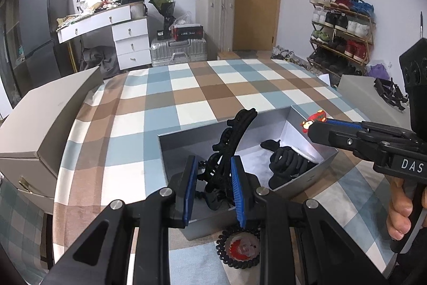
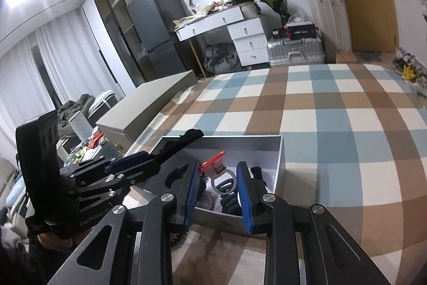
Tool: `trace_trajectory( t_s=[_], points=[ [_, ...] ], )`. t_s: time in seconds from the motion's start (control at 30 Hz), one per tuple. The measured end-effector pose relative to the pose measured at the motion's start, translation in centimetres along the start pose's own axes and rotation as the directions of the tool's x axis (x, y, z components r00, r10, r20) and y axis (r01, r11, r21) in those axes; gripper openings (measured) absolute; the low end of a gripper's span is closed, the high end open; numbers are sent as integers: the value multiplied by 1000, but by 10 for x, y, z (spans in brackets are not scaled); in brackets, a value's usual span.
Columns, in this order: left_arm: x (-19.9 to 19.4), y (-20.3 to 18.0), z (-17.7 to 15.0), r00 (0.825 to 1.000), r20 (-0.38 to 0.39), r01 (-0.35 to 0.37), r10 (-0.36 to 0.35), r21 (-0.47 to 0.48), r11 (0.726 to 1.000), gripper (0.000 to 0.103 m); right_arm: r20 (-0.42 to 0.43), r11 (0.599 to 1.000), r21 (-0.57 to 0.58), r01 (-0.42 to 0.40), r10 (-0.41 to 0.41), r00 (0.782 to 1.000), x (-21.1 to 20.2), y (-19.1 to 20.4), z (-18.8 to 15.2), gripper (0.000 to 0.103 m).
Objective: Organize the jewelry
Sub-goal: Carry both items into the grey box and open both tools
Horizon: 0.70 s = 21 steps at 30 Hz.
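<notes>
Holding a black hair claw clip (image 1: 231,140) upright over the near part of the grey box (image 1: 307,182), the left gripper (image 1: 214,187) is showing its blue pads (image 1: 237,188) pressing on the clip from both sides, so the jaws are clamped on it. The clip's curved top is rising above the box's far rim. Inside the box, to the right, black hair ties (image 1: 287,164) are lying on the white lining. On the near side of the box, outside it, a black spiral hair tie (image 1: 240,249) with a red centre piece is lying on the checked tablecloth (image 1: 186,98) covering the surface, partly hidden by the gripper. At the right, the right gripper (image 1: 312,124) is reaching in level over the box's right wall, and a small red figure charm (image 1: 313,118) is sitting at its tip. A hand (image 1: 400,213) is gripping its handle.

Looking from the right wrist, the right gripper (image 2: 220,183) is hanging over the near edge of the box (image 2: 277,151). A clear ring with a red-orange top (image 2: 220,172) is standing between the blue pads (image 2: 244,194); the jaws are standing narrow, but whether the pads are actually pressing on it I cannot tell. The left gripper (image 2: 157,158) is coming in from the left with the clip (image 2: 184,142) sticking out past its tip over the box's left wall. Black ties (image 2: 232,199) are lying in the box beneath.
</notes>
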<state>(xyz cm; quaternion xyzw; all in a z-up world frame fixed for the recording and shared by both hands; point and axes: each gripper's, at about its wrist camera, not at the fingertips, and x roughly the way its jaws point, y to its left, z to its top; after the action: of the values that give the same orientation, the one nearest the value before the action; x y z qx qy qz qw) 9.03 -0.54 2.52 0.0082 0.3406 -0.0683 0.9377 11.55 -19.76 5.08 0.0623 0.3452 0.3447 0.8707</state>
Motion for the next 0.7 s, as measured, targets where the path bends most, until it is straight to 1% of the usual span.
trace_trajectory(
  t_s=[0.2,0.3,0.37,0.43,0.47,0.53,0.57,0.6,0.7],
  points=[
    [5,-6,0,1000,-14,7,-7,13,1000,19,-26,1000,-1,25,-25,999,6,1,-2,28],
    [6,-9,0,1000,-15,8,-7,21,1000,19,-35,1000,2,23,-23,999,7,1,-2,29],
    [5,-9,1,1000,-16,11,-11,27,1000,19,-35,999,-10,43,-44,998,6,3,-2,29],
    [4,-10,1,1000,-15,12,-11,31,999,19,-30,999,-17,46,-47,998,4,4,-2,30],
    [4,-10,1,1000,-16,8,-7,33,999,19,-30,999,-17,46,-46,998,3,4,-1,31],
    [3,-10,1,1000,-13,13,-12,37,999,20,-23,999,-19,50,-50,998,1,5,0,37],
    [3,-10,1,1000,-11,15,-15,38,999,20,-18,998,-21,51,-51,999,-1,5,0,42],
    [2,-10,1,1000,-11,16,-16,40,999,20,-16,998,-25,52,-52,999,-2,5,1,44],
    [2,-10,1,1000,-18,12,-11,38,999,20,-9,998,-30,60,-60,998,-6,6,1,44]
  ],
)
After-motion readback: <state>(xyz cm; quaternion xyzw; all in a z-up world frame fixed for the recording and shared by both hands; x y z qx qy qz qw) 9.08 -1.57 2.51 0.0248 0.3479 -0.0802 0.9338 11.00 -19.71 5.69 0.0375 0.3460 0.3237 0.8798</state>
